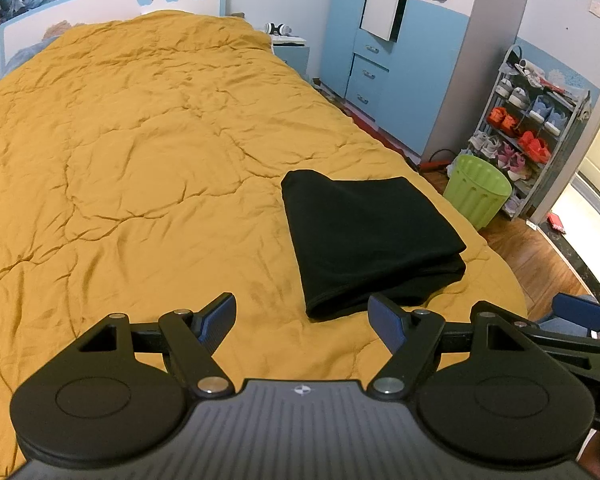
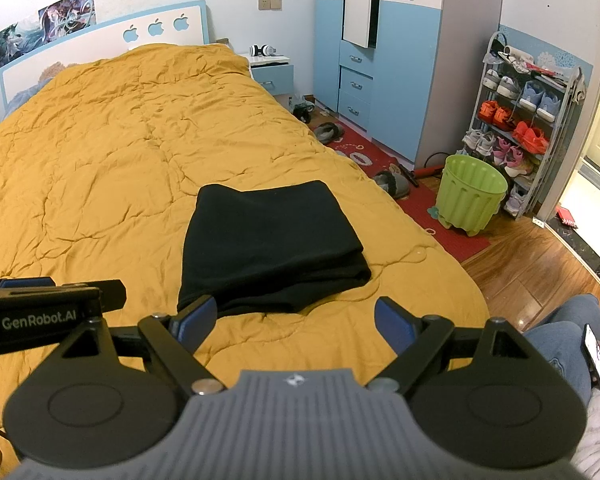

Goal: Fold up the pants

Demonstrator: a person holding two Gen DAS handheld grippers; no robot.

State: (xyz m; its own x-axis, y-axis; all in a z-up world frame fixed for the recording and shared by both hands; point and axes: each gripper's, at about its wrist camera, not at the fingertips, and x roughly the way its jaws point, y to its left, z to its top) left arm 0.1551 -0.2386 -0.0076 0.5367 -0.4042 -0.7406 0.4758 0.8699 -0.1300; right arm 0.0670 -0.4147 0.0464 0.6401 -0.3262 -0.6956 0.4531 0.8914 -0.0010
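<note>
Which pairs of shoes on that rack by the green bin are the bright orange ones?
On the shoe rack, the orange shoes sit on the middle shelves; the pairs above are white and light blue, those below pinkish and pale.

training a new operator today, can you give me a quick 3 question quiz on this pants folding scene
1. True or false: the black pants lie folded on the yellow quilt.
2. Is either the left gripper or the right gripper holding cloth?
3. What stands on the floor right of the bed: A green bin, B chair, C fan?

Key: 1 true. 2 No, both are open and empty. 3 A.
</note>
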